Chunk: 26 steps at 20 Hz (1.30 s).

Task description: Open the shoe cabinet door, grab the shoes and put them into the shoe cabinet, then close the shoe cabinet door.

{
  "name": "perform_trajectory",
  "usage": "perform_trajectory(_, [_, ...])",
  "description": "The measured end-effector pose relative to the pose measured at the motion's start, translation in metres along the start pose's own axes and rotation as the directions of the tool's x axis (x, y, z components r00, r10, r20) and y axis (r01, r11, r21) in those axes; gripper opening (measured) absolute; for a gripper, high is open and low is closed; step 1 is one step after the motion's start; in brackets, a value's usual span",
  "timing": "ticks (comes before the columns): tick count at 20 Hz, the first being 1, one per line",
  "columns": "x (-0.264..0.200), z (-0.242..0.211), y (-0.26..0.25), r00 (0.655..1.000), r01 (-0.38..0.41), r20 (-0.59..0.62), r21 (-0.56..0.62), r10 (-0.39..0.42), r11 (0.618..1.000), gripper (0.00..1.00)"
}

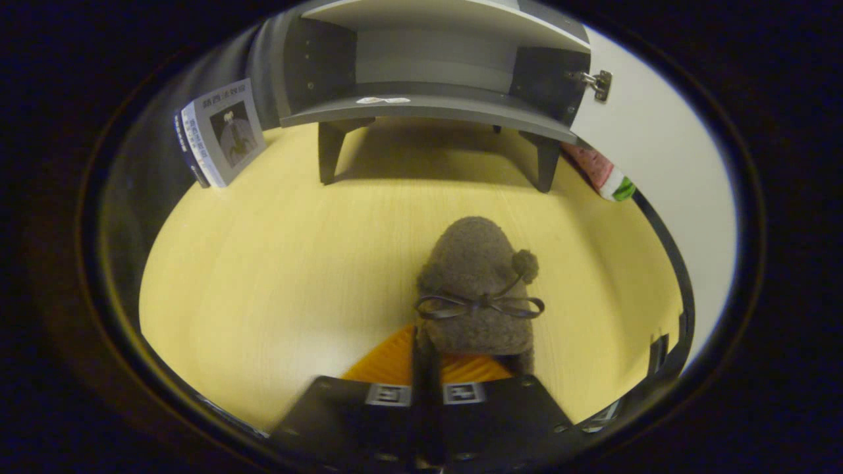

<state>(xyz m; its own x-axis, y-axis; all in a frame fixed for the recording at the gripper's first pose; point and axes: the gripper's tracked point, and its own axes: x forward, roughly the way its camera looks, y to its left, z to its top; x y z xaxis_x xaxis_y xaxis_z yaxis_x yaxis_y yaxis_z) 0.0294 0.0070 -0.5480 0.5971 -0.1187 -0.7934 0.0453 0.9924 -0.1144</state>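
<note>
Jaws are pressed together on the back edge of the shoe (477,289), so the gripper (427,368) is pinching it right at the heel end, both fingers close against the fuzzy material with barely any gap between them. The shoe is a brown fleecy slipper-type thing with a thin dark bow across the top and a little pompom at about 2 o'clock from the bow; its toe points straight to 12 o'clock, toward the shoe cabinet (428,72). Can't tell if it's lifted off the table (263,263) or just resting on it. The table is a pale yellow wood-grain surface, pretty bare and matte, with a soft shadow pooled under the cabinet. The cabinet is grey, stands on short dark legs at 12 o'clock well beyond the shoe, and its white door (658,164) is swung open out at 2 o'clock, a metal hinge (596,82) visible on the inner edge. Inside there's a grey shelf, nothing I can make out on it. At 10 o'clock a box (224,131) with a printed picture leans just beside the cabinet's left side. At 2 o'clock, tucked beside the right leg and the door, sits something pink, white and green (606,174), too small to identify.
</note>
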Motion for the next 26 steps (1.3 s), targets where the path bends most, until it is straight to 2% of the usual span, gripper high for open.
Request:
perform_trajectory(1, [0.003,0.001,0.001,1.000,-0.014,0.000,0.021,0.014,1.000,0.02])
perform_trajectory(8, [-0.002,0.003,0.000,0.998,-0.051,0.022,0.003,0.051,0.999,0.00])
perform_trajectory(13, [-0.032,0.030,-0.007,0.991,-0.091,0.107,0.044,0.086,0.995,0.00])
perform_trajectory(18, [-0.095,0.094,-0.025,0.978,-0.057,0.205,0.054,0.045,0.997,0.00])
perform_trajectory(23, [-0.163,0.167,-0.029,0.947,-0.019,0.322,0.040,0.005,0.999,0.00])
perform_trajectory(26, [-0.187,0.210,-0.035,0.925,0.006,0.379,0.035,-0.019,0.999,0.00])
